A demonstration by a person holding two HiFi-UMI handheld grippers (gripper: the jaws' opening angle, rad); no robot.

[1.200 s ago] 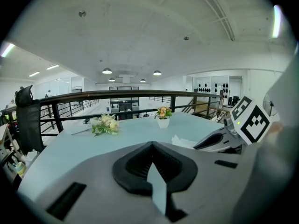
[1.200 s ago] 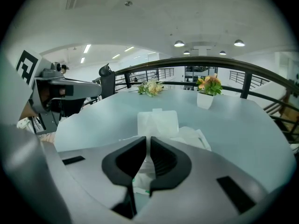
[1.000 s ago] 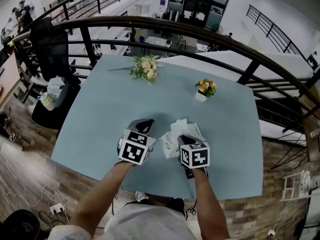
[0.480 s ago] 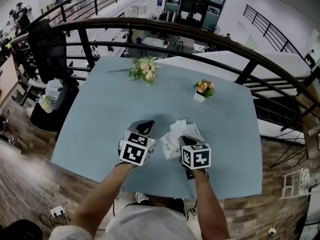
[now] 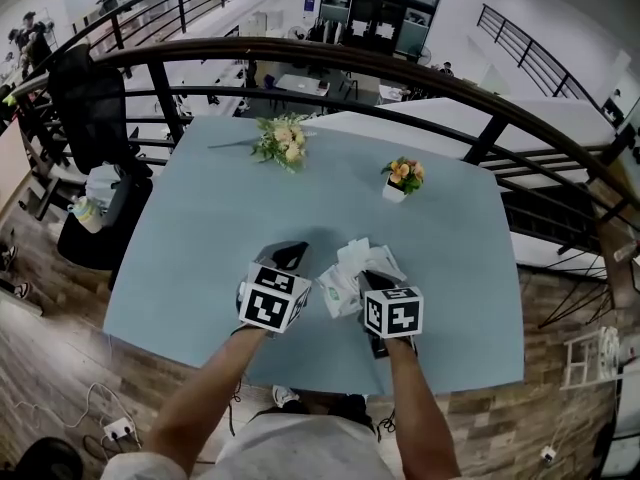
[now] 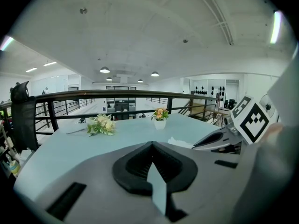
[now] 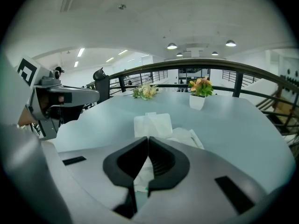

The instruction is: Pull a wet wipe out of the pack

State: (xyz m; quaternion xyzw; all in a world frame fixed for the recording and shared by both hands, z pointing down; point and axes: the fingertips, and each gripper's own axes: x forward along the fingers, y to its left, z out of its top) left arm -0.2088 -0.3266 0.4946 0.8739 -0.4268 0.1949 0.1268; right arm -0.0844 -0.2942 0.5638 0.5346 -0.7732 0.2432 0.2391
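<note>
Right gripper [image 7: 148,138]: my jaws are clenched, tips together. They pinch the lower part of the wipe, which comes out just past the tips.
Left gripper [image 6: 152,144]: my jaws are pressed together with nothing between them. Only bare table shows through the slot behind the tips. It sits just left of the pack, and I cannot tell whether it touches the table.
Wipe [image 7: 153,124]: white and partly folded. It stands up in front of my right jaw tips, with more crumpled white sheet spread beside it to the right. In the head view it shows as a rumpled white heap ahead of my right gripper.
Pack [image 5: 335,290]: white with a green mark, lying flat on the table. It is between my two grippers, at the near edge, partly under my right one.
Table [image 5: 200,228]: pale blue top. My grippers are over its near side.
Flower pot [image 5: 399,180]: small white pot with orange blooms, upright, towards the far right and well apart from the pack.
Bouquet [image 5: 282,140]: pale flowers with green leaves, lying on its side near the far edge.
Railing [image 5: 400,68]: dark curved rail and posts, just beyond the table.
Chair [image 5: 85,93]: black, off the table's far left corner.
</note>
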